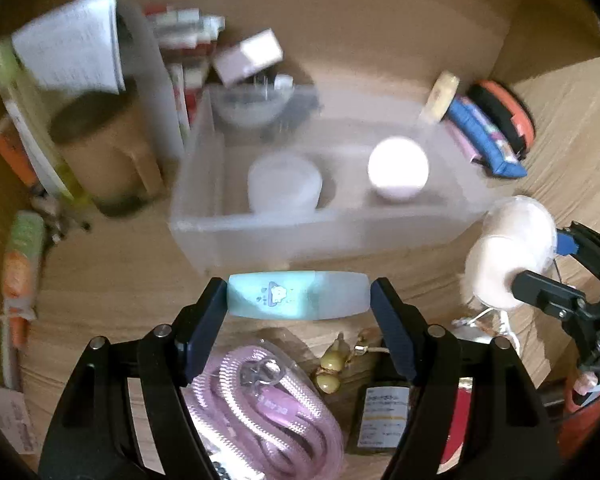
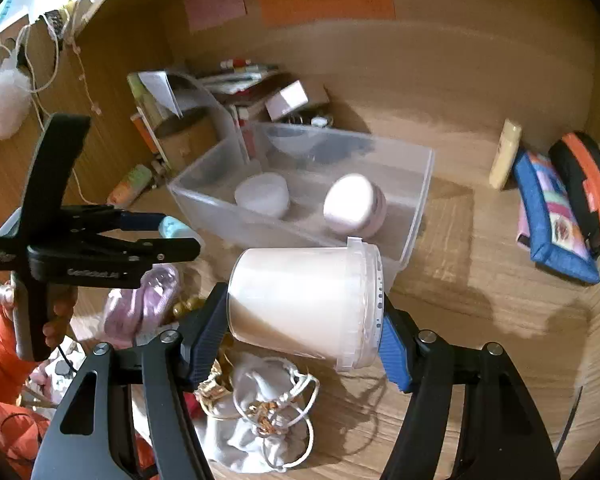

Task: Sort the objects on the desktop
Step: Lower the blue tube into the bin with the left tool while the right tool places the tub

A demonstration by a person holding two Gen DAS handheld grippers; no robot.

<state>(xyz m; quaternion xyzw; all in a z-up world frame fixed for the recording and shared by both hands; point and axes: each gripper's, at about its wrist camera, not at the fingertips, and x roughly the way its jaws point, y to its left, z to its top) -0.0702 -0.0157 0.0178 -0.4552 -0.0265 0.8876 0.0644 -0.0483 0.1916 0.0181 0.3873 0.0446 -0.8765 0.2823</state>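
Note:
My left gripper point(image 1: 298, 296) is shut on a mint-green tube point(image 1: 296, 295) with a cartoon print, held sideways just in front of the clear plastic bin point(image 1: 260, 236). My right gripper point(image 2: 304, 316) is shut on a white lidded tub point(image 2: 300, 300), tilted on its side, near the bin's front right corner point(image 2: 404, 256). In the bin sit a white jar point(image 1: 284, 184) and a round pink-white case point(image 1: 398, 170). The left gripper also shows in the right wrist view point(image 2: 168, 236), and the tub in the left wrist view point(image 1: 508, 252).
A pink cord in a bag point(image 1: 268, 408), a dark bottle point(image 1: 380, 416) and bead charms point(image 1: 332, 364) lie below the left gripper. A white drawstring pouch point(image 2: 260, 412) lies under the right. Books and a file stand point(image 1: 100, 100) stand at left; pouches point(image 2: 556, 216) at right.

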